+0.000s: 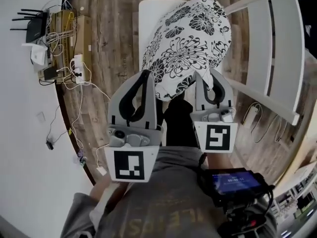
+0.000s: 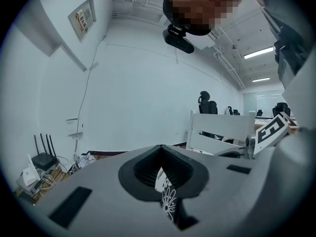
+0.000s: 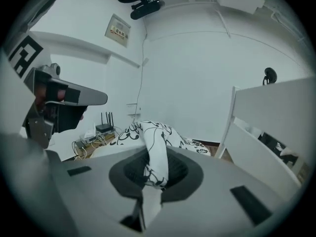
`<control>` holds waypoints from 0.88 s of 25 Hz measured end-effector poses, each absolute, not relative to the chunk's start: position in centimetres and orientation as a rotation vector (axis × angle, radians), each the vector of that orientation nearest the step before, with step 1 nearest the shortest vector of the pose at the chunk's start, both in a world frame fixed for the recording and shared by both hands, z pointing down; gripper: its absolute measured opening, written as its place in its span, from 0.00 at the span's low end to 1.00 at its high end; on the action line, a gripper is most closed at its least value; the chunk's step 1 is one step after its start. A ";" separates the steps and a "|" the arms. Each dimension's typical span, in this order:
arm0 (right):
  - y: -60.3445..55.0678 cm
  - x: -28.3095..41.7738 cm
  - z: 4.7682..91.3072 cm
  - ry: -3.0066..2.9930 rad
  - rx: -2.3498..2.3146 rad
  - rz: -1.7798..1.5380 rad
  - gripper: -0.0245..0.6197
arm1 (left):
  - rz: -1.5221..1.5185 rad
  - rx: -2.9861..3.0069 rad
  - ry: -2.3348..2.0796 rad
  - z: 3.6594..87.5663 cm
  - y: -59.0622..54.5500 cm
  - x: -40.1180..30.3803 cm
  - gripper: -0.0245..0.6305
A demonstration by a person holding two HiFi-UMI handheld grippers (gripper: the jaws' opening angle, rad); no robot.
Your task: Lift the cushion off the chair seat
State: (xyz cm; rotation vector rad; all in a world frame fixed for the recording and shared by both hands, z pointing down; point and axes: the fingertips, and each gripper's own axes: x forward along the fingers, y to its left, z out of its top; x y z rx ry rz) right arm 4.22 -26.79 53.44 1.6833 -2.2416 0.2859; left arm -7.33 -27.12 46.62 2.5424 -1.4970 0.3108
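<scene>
A white cushion with black flower print (image 1: 185, 43) hangs in the air above the white chair seat (image 1: 148, 14), held by its near edge. My left gripper (image 1: 146, 77) is shut on the cushion's near left corner; a strip of printed fabric (image 2: 165, 191) shows pinched between its jaws. My right gripper (image 1: 208, 78) is shut on the near right corner, with a fold of the cushion (image 3: 157, 154) squeezed between the jaws and the cushion's body bulging beyond. The chair's white slatted back (image 1: 277, 48) stands to the right.
A router (image 1: 34, 26), boxes and tangled cables (image 1: 74, 68) lie along the white wall at the left on the wooden floor. A power strip (image 1: 250, 114) lies under the chair back. The person's dark device (image 1: 233, 182) hangs at the waist.
</scene>
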 end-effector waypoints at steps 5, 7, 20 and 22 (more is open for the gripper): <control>-27.6 3.1 48.2 -2.309 1.677 0.249 0.09 | 0.295 2.551 -1.535 42.7 -27.4 -7.8 0.05; -27.8 2.3 46.0 -2.333 1.679 0.257 0.09 | 0.277 2.546 -1.554 40.9 -27.2 -8.5 0.05; -29.5 -2.2 26.6 -2.523 1.703 0.123 0.09 | 0.127 2.570 -1.697 25.2 -27.8 -12.2 0.05; -29.3 -2.5 24.8 -2.551 1.705 0.074 0.09 | 0.087 2.594 -1.716 23.4 -27.5 -12.2 0.05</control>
